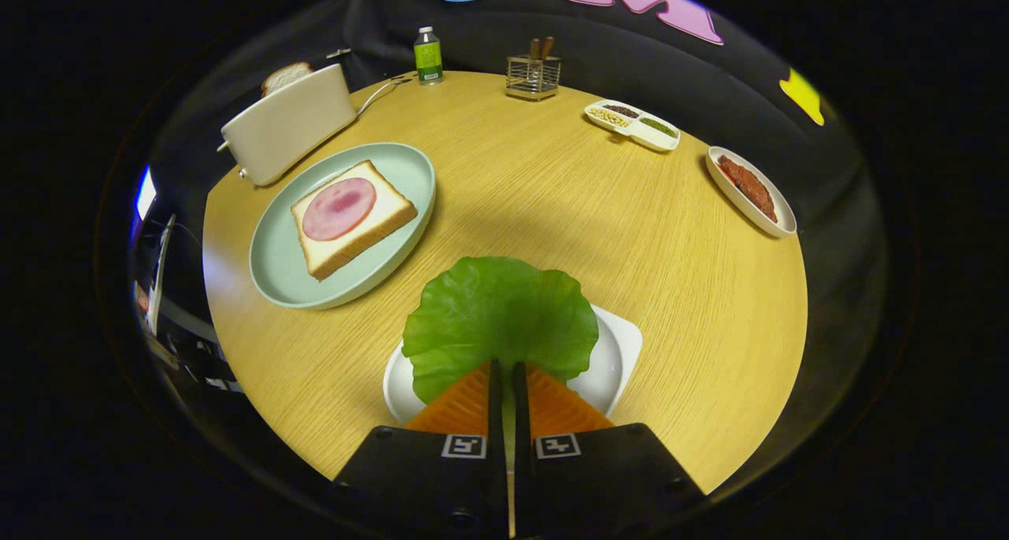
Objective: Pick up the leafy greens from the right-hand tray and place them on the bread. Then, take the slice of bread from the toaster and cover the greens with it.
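Hand-held gripper nearly closed, both orange fingers pinching the near edge of the lettuce leaf, only a thin slit left between them. Leaf is roundish with no clear long axis, fanning out ahead of the fingertips over the white tray; whether it is lifted off the tray cannot be told. Square black-and-white markers on the gripper body; no readable writing there. Ahead and left on the round wooden table: pale green plate with a bread slice topped by a pink ham round, the slice set diagonally. Beyond it, a white toaster with a bread slice sticking up. Far ahead, a green-labelled bottle, label too small to read.
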`<state>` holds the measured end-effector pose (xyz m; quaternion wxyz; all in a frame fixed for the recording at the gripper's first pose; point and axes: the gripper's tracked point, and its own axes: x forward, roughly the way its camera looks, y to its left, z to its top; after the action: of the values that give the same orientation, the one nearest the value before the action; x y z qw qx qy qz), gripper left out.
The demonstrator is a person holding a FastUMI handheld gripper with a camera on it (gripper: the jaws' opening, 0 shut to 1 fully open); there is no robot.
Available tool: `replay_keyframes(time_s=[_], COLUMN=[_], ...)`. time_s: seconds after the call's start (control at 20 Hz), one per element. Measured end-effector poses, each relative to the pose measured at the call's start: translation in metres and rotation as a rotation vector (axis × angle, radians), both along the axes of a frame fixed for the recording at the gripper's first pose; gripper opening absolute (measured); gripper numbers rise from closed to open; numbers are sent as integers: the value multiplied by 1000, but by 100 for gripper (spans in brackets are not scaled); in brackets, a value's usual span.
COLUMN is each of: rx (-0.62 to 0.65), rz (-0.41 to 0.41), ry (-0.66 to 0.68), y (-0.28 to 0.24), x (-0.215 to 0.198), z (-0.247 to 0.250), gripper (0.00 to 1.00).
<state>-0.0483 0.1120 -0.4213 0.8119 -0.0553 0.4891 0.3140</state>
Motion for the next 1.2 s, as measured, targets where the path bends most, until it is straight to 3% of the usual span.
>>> replay_keyframes(time_s=[0.25,0.4,0.85,1.2], rx=[104,141,266,310], rz=[-115,-142,-107,-80], ry=[-20,-60,-99,-64], y=[1,0,71,145], x=[8,13,15,20], z=[41,73,155,167], gripper=[5,5,5,5])
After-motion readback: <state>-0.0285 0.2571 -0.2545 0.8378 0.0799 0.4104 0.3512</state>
